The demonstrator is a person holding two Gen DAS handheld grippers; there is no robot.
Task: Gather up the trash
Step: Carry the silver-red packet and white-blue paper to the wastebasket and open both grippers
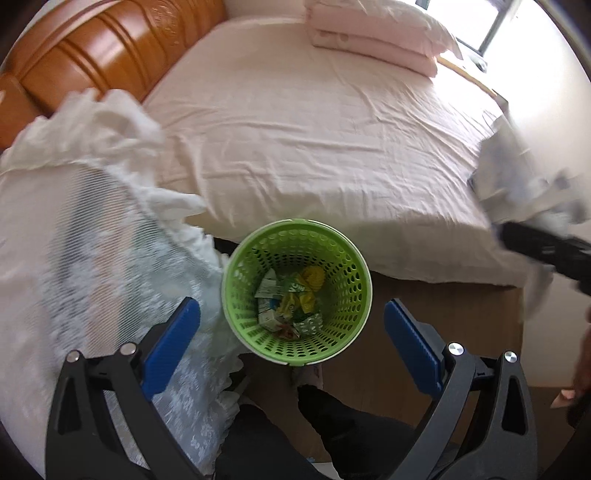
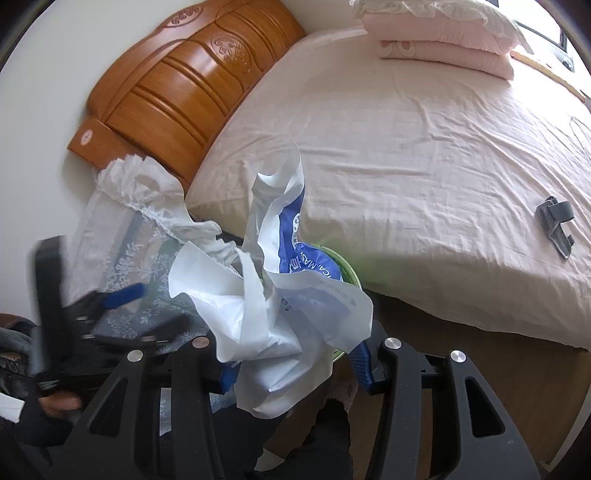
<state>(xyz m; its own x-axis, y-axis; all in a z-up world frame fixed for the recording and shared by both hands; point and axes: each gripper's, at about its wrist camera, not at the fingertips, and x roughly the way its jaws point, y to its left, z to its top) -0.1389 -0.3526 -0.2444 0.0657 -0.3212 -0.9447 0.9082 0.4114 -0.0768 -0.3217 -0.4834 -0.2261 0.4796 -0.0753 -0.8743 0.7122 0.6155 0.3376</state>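
Note:
A green perforated basket (image 1: 295,291) stands on the floor against the bed's edge, with several crumpled wrappers (image 1: 291,299) at its bottom. My left gripper (image 1: 291,343) hangs above it, open wide, with nothing between its blue pads (image 1: 173,343). My right gripper (image 2: 295,365) is shut on a crumpled white and blue plastic bag (image 2: 280,295), which hides most of the basket; only a bit of green rim (image 2: 347,271) shows. In the left wrist view that bag (image 1: 517,173) is a blur at the right edge, over the bed. The left gripper (image 2: 129,314) shows blurred at the left of the right wrist view.
The bed (image 1: 314,129) has a pink sheet, a wooden headboard (image 2: 177,85) and folded pink bedding (image 1: 376,33). A white lace cloth (image 1: 92,221) drapes to the basket's left. A grey strap (image 2: 556,221) lies on the bed. The person's dark leg (image 1: 332,424) is below, on the wooden floor.

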